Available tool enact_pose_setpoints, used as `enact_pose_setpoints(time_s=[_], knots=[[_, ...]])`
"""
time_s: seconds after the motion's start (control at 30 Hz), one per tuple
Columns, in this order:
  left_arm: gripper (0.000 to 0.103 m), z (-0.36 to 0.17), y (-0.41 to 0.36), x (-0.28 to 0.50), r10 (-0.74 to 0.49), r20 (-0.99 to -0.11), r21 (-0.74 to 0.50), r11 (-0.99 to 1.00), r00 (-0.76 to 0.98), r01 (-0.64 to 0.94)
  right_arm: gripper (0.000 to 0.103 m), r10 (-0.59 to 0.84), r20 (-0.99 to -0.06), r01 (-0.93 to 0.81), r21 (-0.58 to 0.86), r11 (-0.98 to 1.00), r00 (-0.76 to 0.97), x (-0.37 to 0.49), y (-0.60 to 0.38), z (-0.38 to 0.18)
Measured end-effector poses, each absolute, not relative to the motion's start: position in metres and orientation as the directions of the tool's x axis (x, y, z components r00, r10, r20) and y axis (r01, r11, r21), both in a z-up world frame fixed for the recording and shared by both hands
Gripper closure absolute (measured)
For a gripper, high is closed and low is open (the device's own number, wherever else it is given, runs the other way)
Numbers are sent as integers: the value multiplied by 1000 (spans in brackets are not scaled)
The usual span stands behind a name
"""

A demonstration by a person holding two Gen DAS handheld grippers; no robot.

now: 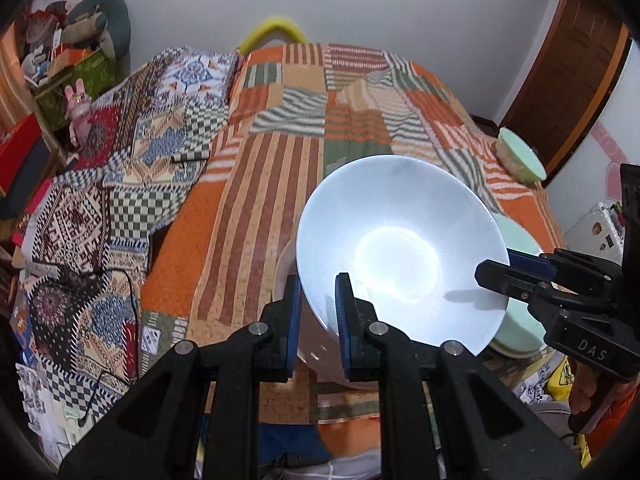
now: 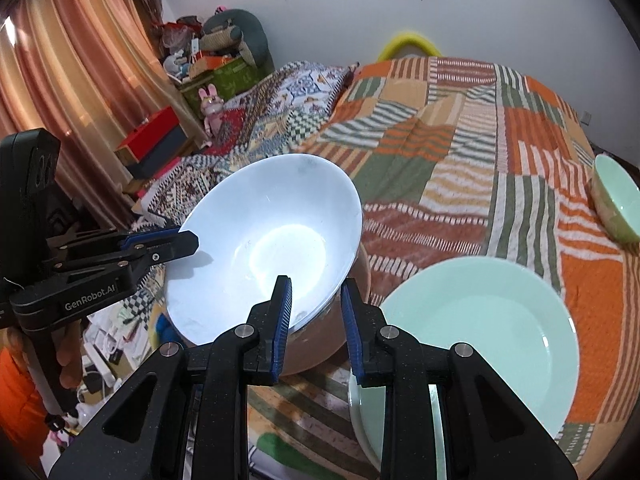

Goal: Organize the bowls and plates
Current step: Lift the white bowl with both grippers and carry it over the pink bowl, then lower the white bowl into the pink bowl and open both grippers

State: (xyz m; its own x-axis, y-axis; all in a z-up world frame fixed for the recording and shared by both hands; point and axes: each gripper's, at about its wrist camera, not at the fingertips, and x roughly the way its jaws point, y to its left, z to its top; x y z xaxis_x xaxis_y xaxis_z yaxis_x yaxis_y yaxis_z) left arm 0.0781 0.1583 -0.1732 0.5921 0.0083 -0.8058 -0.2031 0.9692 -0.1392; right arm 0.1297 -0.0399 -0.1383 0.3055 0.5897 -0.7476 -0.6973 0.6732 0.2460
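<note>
A large white bowl [image 1: 400, 248] hangs tilted over the bed, held from two sides. My left gripper [image 1: 319, 284] is shut on its near rim, with one blue pad inside the bowl and one outside. My right gripper [image 2: 316, 286] is shut on the opposite rim and shows from the side [image 1: 494, 266] in the left wrist view. Just under the white bowl [image 2: 264, 236] sits a clear brownish bowl [image 2: 340, 320], mostly hidden. A mint green plate [image 2: 480, 340] lies to its right, and a small green bowl [image 2: 616, 200] stands farther back at the bed's edge.
The dishes rest on a bed with an orange, green and white patchwork blanket [image 1: 280, 160]. A second patterned quilt [image 1: 120, 184] covers its left side. Boxes and soft toys [image 2: 216, 64] are piled by the curtain, and clutter covers the floor at the left.
</note>
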Motion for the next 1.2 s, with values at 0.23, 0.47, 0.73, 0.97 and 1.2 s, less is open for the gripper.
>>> enact_pose_setpoints(time_s=[0.23,0.47,0.73,0.97,1.2], knots=[[87,-200,162,83,-25,-845,-165,963,535,-215,80,565,-775,-693,240,679,285,130,-37,-152],[87,-216,164,84,-18,-863,-152,962,505,-226,80,542,-792,-704,215,677,279,130,-29,-159],[87,-220,169,86,-28,-865,-169,957,502,-237,80,526,-809,-706,211,676,261,132,-24,-169],[87,-222,167,90,-17,-868,-156,958,496,-240,73,523,-810,-712,201,673,266,131,-22,-170],[86,-219,162,90,32,-871,-101,964,489,-244,67,503,-824,-718,181,672,262,132,-22,-171]])
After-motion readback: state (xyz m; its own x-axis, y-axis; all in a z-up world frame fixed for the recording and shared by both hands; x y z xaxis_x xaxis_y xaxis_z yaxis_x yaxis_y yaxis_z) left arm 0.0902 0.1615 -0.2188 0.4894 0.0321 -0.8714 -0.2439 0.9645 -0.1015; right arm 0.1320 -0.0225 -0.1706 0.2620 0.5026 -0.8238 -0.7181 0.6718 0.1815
